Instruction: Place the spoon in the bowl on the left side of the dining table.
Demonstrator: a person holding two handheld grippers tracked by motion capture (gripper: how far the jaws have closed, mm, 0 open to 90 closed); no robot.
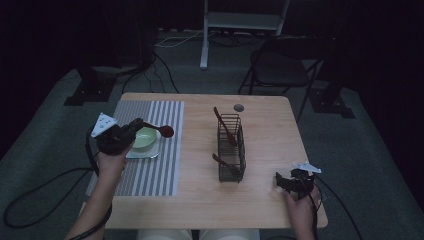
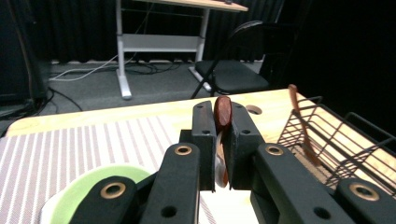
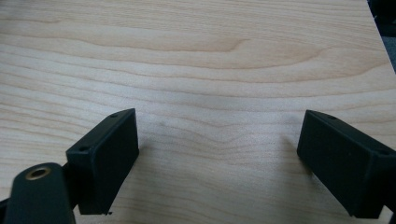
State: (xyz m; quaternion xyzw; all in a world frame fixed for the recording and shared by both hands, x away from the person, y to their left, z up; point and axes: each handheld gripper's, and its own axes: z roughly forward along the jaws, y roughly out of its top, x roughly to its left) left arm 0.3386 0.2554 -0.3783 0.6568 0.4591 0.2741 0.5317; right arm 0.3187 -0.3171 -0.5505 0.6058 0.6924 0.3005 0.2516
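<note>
My left gripper (image 1: pixel 141 125) is shut on a dark red spoon (image 1: pixel 165 131), held over a green bowl (image 1: pixel 145 140) on a white plate (image 1: pixel 150 152). In the left gripper view the spoon (image 2: pixel 222 112) stands edge-on between the closed jaws, its bowl end rising above them, with the green bowl (image 2: pixel 88 189) below at the left. A black wire basket (image 1: pixel 231 147) in the middle of the table holds two more red utensils (image 1: pixel 223 125). My right gripper (image 1: pixel 281 181) rests near the table's front right corner, open over bare wood (image 3: pixel 219 93).
A grey striped placemat (image 1: pixel 152 165) lies under the plate on the left half of the table (image 1: pixel 270 135). A round grommet hole (image 1: pixel 239 107) sits near the far edge. A folding chair (image 1: pixel 280 67) and a desk frame (image 1: pixel 240 22) stand beyond the table.
</note>
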